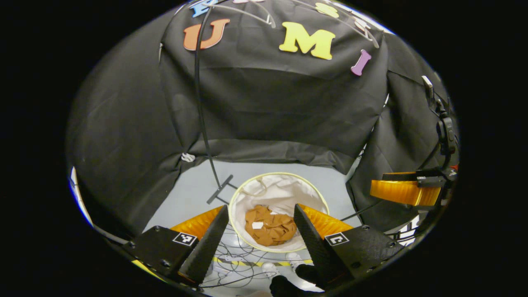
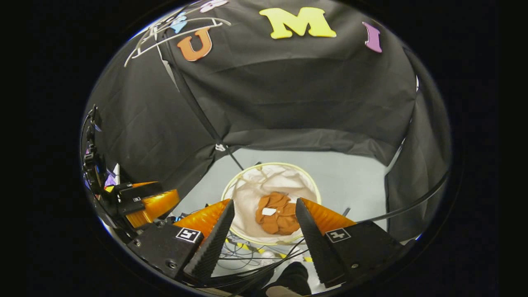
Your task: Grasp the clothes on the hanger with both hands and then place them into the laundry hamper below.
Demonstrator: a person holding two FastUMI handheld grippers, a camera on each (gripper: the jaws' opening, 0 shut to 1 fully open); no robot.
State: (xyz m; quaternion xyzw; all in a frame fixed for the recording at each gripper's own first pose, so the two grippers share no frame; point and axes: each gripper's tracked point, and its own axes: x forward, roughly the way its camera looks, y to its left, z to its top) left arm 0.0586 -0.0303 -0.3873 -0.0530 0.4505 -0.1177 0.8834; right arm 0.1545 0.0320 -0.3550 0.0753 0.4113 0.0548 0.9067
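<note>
Left tool (image 1: pixel 260 218) hangs above the hamper, fingers spread wide apart, nothing between them. Right tool (image 2: pixel 264 214) matches it, fingers parted and holding nothing; from the left gripper view it also shows off at the right edge (image 1: pixel 406 192). Straight below both sits the round laundry hamper (image 1: pixel 241 194) with its pale liner, standing on the grey floor (image 1: pixel 189 194). The orange-brown clothes (image 1: pixel 270 227) lie crumpled at the hamper's bottom, a small white tag on top. High up, a white hanger (image 2: pixel 173 35) hangs bare against the black cloth wall. Loose cables (image 1: pixel 239 255) trail across the floor beside the hamper.
</note>
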